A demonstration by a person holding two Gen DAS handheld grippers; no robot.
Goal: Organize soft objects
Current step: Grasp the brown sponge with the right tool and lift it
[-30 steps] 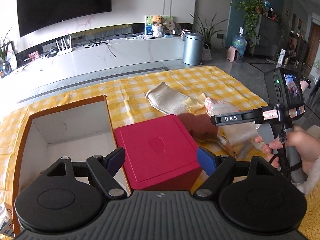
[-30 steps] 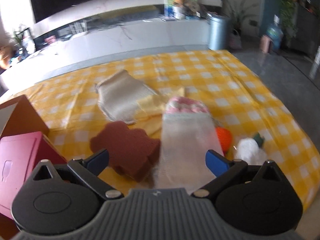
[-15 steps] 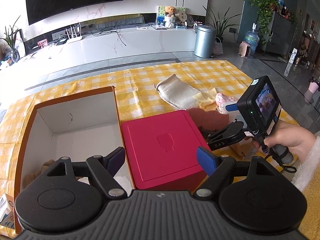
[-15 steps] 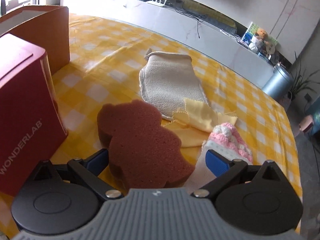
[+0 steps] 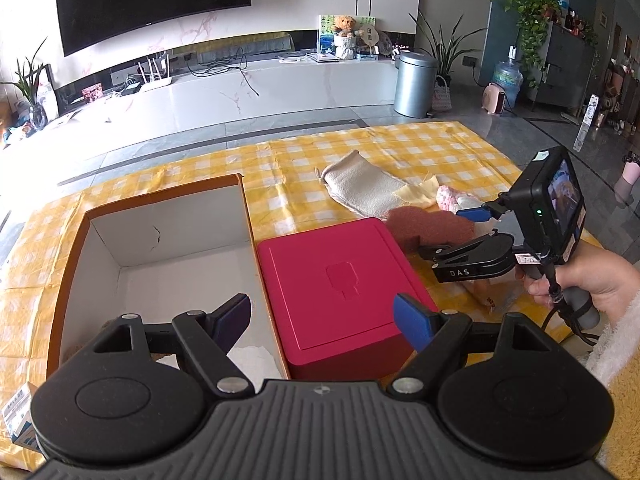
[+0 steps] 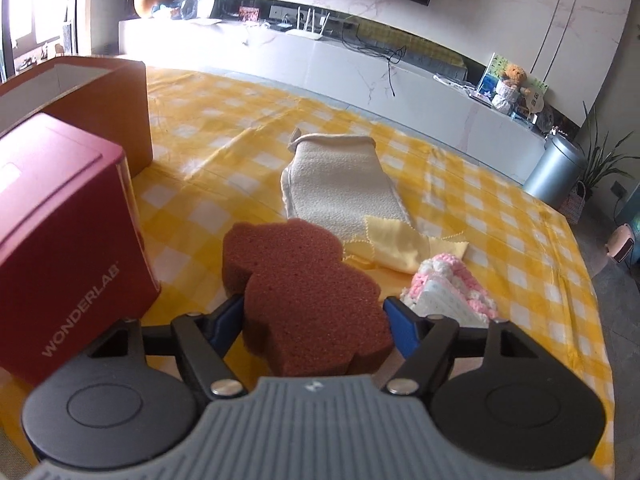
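Fingers of the right gripper [image 6: 314, 322] straddle the brown sponge [image 6: 304, 296], spread, not yet squeezing; its long axis runs straight ahead between them on the checked cloth [image 6: 500, 248]. Left gripper [image 5: 322, 320] hangs open, farther off, above the open box [image 5: 160, 256].

Home living room; wall-mounted television [image 5: 152, 0] above a long white media console [image 5: 240, 92]; router [image 5: 154, 78], teddy bear [image 5: 346, 26], potted plants [image 5: 444, 46], metal bin [image 5: 414, 84], water jug [image 5: 507, 78]; yellow checked cloth [image 5: 400, 148] spread on the tiled floor [image 5: 280, 128].
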